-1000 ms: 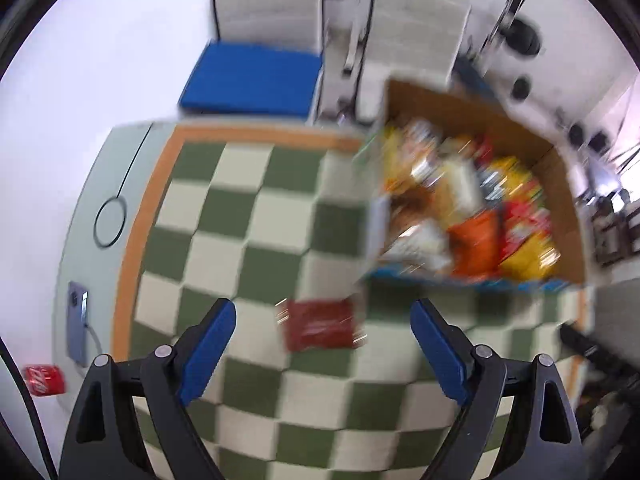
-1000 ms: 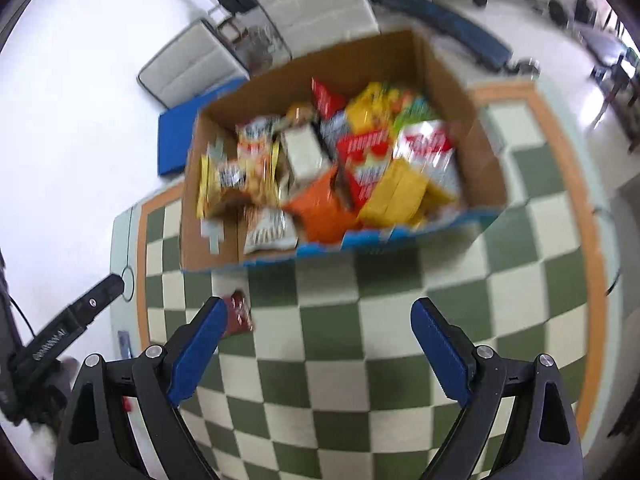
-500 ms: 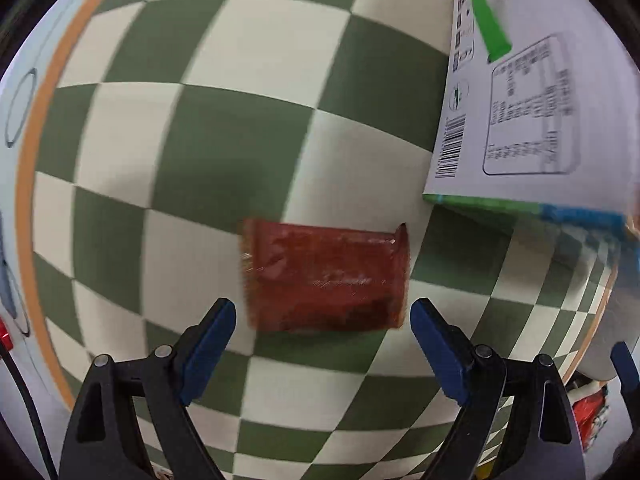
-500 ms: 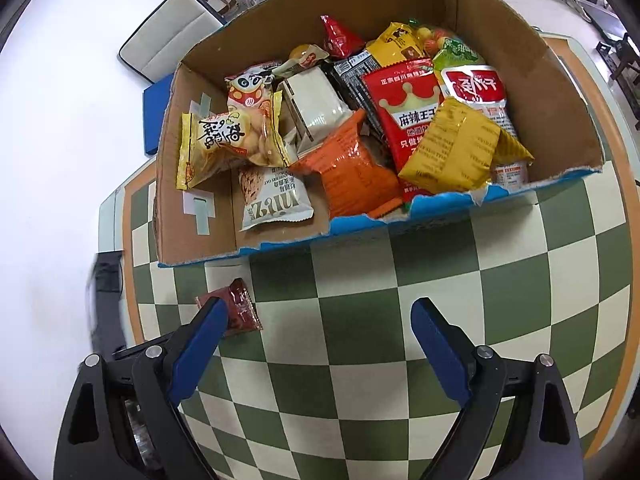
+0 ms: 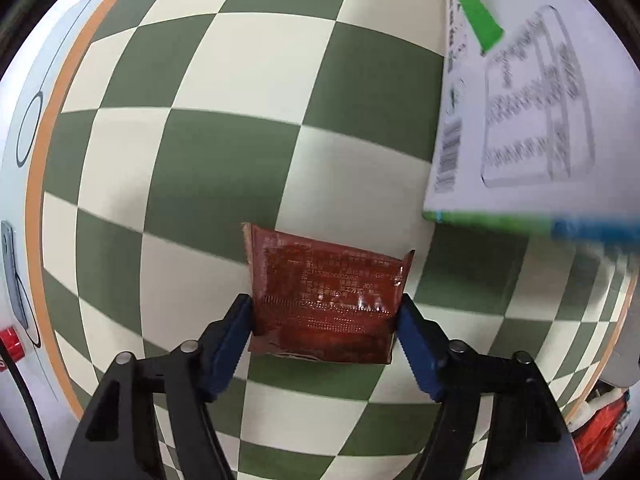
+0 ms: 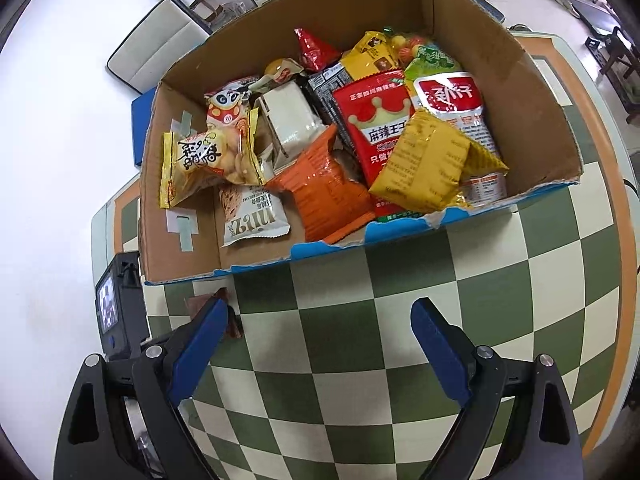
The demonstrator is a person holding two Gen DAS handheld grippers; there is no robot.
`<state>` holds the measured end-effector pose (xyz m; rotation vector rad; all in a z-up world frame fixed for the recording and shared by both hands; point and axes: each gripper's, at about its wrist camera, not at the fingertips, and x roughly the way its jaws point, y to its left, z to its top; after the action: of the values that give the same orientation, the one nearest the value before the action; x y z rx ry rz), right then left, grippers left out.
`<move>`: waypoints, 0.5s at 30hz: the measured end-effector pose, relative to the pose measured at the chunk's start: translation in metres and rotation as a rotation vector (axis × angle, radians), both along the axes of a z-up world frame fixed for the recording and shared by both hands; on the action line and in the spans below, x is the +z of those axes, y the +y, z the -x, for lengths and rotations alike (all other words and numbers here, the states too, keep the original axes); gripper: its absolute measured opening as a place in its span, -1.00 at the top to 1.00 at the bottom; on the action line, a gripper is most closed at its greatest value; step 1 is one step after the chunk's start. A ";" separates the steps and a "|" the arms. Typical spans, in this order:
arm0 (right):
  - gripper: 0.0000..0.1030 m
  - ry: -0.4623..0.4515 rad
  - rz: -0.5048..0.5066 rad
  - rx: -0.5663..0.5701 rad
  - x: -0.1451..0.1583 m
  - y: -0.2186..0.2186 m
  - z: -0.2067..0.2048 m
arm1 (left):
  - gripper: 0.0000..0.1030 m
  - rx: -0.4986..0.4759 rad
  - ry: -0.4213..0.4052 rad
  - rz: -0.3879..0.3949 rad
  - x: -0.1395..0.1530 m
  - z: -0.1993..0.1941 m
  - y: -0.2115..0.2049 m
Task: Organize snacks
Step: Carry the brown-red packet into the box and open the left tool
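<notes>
A dark red snack packet point(image 5: 326, 292) lies flat on the green-and-cream checkered tablecloth point(image 5: 224, 160). My left gripper point(image 5: 325, 320) has its blue fingers pressed against both sides of the packet, shut on it. The packet peeks out behind my right finger in the right wrist view point(image 6: 208, 304). The cardboard box point(image 6: 532, 92) holds several snack bags: a yellow one point(image 6: 428, 168), an orange one point(image 6: 324, 192), a red one point(image 6: 376, 120). My right gripper point(image 6: 320, 336) is open and empty, above the cloth in front of the box.
The box's white printed outer wall point(image 5: 520, 120) stands just right of the packet. A phone point(image 5: 12, 276) and a red can point(image 5: 12, 344) lie at the table's left edge. Chairs point(image 6: 156, 44) stand beyond the table.
My left gripper dropped to the table, came up to the red packet and closed its fingers on it. My right gripper moved closer to the box and stayed open.
</notes>
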<state>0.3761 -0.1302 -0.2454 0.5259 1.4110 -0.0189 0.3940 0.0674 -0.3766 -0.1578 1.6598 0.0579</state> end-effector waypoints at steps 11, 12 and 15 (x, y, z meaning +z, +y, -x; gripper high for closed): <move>-0.85 -0.016 -0.005 -0.003 0.012 -0.024 -0.003 | -0.30 -0.036 -0.136 0.057 0.083 0.061 -0.030; -0.85 -0.021 0.001 -0.003 0.015 -0.028 -0.004 | -0.30 -0.046 -0.158 0.067 0.097 0.064 -0.036; -0.85 -0.035 0.037 0.005 0.024 -0.039 -0.007 | -0.30 -0.081 -0.236 0.089 0.139 0.056 -0.049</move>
<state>0.3828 -0.1696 -0.2218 0.4893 1.3749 -0.0315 0.3377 0.0188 -0.2375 -0.1586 1.4317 -0.0931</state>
